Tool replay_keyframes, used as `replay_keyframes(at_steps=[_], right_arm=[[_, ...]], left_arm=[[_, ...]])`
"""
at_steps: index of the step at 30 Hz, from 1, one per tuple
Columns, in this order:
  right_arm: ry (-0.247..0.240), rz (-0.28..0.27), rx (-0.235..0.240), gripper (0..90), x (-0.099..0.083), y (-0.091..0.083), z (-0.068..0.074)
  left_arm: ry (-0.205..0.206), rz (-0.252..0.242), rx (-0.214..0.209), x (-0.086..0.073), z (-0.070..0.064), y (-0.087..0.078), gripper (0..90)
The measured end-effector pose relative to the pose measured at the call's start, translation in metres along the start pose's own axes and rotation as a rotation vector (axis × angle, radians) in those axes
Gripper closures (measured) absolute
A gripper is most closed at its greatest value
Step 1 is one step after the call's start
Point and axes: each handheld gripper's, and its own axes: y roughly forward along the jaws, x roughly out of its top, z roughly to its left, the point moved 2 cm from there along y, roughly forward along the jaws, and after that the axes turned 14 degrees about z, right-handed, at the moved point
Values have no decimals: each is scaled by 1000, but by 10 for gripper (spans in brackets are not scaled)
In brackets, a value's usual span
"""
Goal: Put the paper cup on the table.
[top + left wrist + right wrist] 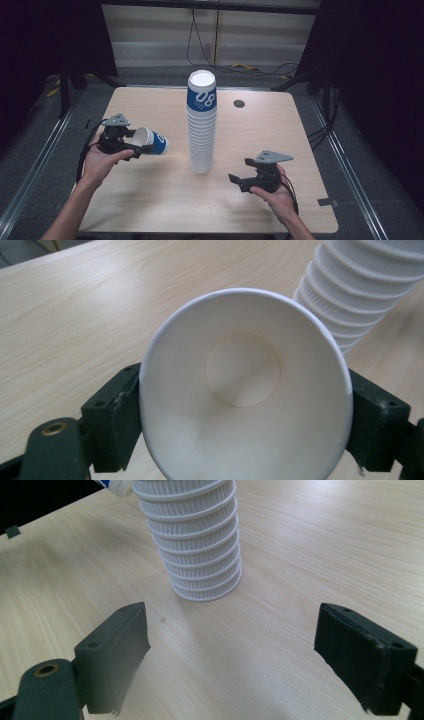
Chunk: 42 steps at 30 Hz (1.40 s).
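Observation:
A tall stack of upside-down paper cups (202, 125) stands mid-table, its top cup blue with white "08". The stack's ribbed rims (197, 545) rise just beyond the right gripper's jaws. My left gripper (131, 146) is shut on a single blue-and-white paper cup (151, 140), held on its side left of the stack, base toward the stack. The cup's white inside (243, 390) faces the left gripper view, squeezed between both jaws, with the stack (360, 285) behind at upper right. My right gripper (240, 177) is open and empty, low at the stack's right front.
The wooden table (150, 200) has a small dark round grommet (239, 103) at the back right. A bit of dark tape (326, 202) lies near the right front edge. Cables run on the floor behind and right of the table.

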Motion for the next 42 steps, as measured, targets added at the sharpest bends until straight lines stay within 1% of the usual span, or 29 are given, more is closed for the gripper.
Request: replay_keyframes(at_steps=[3, 4, 5, 6, 8, 10, 12, 14, 16, 17, 18, 19, 21, 23, 25, 26, 27, 29, 32, 33, 34, 35, 37, 38, 39, 42], right_arm=[[-8, -2, -6, 143, -1, 2, 2], [-10, 3, -7, 143, -2, 2, 2], [-10, -2, -8, 143, -2, 3, 2], [-8, -8, -15, 143, -2, 3, 2], [-8, -12, -16, 144, -2, 3, 2], [-6, -19, -17, 147, -1, 2, 2], [-10, -18, -11, 147, -1, 2, 3], [-10, -13, -9, 147, -2, 3, 3], [-14, -9, -8, 147, -2, 4, 3], [-12, -7, -7, 147, -2, 4, 3], [-11, -9, -8, 146, -2, 4, 3], [-12, -11, -8, 147, -2, 4, 3], [-20, -10, -3, 148, -1, 3, 2], [-24, -13, -14, 148, 0, 2, 2], [-20, -15, -11, 148, 0, 2, 2], [-24, -14, -11, 147, 0, 2, 1], [-21, -10, -8, 147, 0, 3, 2], [-26, -11, -7, 147, 0, 3, 2], [-27, -13, -3, 145, 0, 3, 2], [-28, -13, -1, 142, 0, 3, 2], [-32, -16, 4, 142, 0, 3, 2], [-31, -16, -1, 142, 0, 3, 1], [-26, -17, 1, 142, 0, 3, 0], [-27, -18, 2, 142, 0, 3, 0], [-27, -16, 1, 142, 0, 4, 0], [-29, -13, 3, 142, 0, 4, 0]], left_arm=[[-4, 40, 28, 0, 7, 2, 170], [5, 58, 35, 1, 9, 2, 170], [-2, 81, 33, 1, 11, 4, 170], [4, 101, 48, 2, 14, 5, 170], [1, 128, 58, 3, 16, 8, 170], [6, 154, 70, 5, 17, 10, 170], [14, 166, 85, 7, 19, 12, 170], [7, 187, 88, 8, 21, 15, 170], [-3, 227, 83, 10, 23, 18, 169], [6, 237, 107, 11, 24, 19, 169], [6, 241, 120, 12, 25, 21, 169], [0, 248, 108, 12, 26, 21, 169], [6, 255, 128, 12, 26, 22, 169], [0, 273, 137, 12, 25, 23, 169], [5, 308, 153, 12, 27, 25, 169], [-8, 318, 151, 12, 28, 26, 169], [-12, 335, 149, 13, 28, 27, 169], [-20, 349, 177, 15, 30, 29, 167], [-10, 379, 180, 18, 29, 32, 165], [7, 397, 180, 19, 28, 33, 165], [8, 416, 176, 20, 27, 35, 165], [13, 431, 185, 21, 25, 37, 164], [12, 445, 202, 24, 24, 40, 161], [12, 454, 203, 26, 24, 41, 160], [19, 460, 208, 29, 24, 43, 158], [18, 458, 220, 31, 22, 47, 151]])
